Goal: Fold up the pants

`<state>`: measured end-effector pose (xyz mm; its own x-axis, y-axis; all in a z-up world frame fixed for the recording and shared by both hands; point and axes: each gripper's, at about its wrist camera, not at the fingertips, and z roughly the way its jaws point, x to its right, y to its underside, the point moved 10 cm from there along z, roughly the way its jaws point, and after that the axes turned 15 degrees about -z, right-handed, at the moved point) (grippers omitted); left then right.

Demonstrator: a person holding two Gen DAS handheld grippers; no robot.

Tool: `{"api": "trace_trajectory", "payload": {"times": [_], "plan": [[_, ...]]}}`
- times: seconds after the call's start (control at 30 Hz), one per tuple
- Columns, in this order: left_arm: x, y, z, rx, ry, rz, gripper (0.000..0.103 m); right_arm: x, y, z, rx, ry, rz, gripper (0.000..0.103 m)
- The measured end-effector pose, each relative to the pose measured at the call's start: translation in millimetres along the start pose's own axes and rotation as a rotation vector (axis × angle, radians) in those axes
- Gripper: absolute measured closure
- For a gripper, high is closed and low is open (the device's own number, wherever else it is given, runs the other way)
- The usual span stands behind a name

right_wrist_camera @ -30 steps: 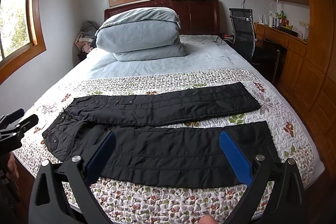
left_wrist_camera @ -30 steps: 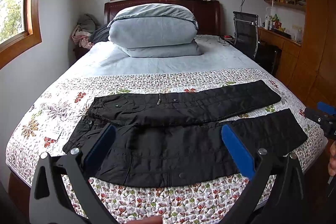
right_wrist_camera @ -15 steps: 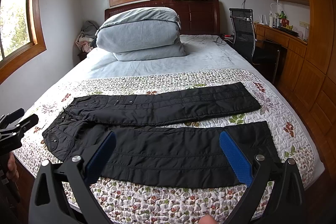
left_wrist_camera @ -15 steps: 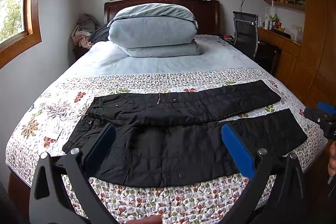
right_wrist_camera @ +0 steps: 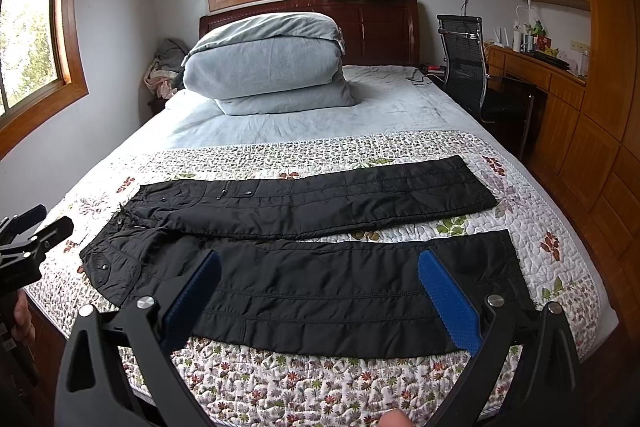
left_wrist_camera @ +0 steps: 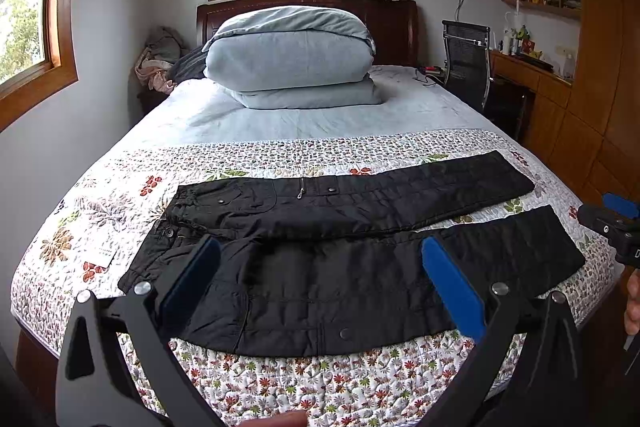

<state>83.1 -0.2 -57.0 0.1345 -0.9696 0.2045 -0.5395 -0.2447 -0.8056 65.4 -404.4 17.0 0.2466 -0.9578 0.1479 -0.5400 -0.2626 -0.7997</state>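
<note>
Black quilted pants (left_wrist_camera: 340, 243) (right_wrist_camera: 320, 251) lie flat across the foot of the bed on a floral quilt (left_wrist_camera: 280, 379), waist to the left, both legs spread apart toward the right. My left gripper (left_wrist_camera: 320, 267) hovers open above the near leg, close to the waist half, with nothing between its blue pads. My right gripper (right_wrist_camera: 318, 275) is open too, held above the near leg toward the hem side. Each gripper shows at the edge of the other's view: the right one (left_wrist_camera: 612, 223) and the left one (right_wrist_camera: 28, 239).
A folded grey duvet and pillow (left_wrist_camera: 292, 55) are stacked at the head of the bed before a dark headboard. A black office chair (left_wrist_camera: 466, 59) and wooden desk (right_wrist_camera: 536, 75) stand to the right. Clothes (left_wrist_camera: 160, 59) are piled at the back left.
</note>
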Motion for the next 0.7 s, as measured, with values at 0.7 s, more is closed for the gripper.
{"api": "trace_trajectory", "payload": {"times": [0.7], "plan": [[1.9, 0.5, 0.2, -0.002, 0.001, 0.004, 0.002, -1.0, 1.2, 0.7, -0.001, -0.003, 0.003, 0.003]]}}
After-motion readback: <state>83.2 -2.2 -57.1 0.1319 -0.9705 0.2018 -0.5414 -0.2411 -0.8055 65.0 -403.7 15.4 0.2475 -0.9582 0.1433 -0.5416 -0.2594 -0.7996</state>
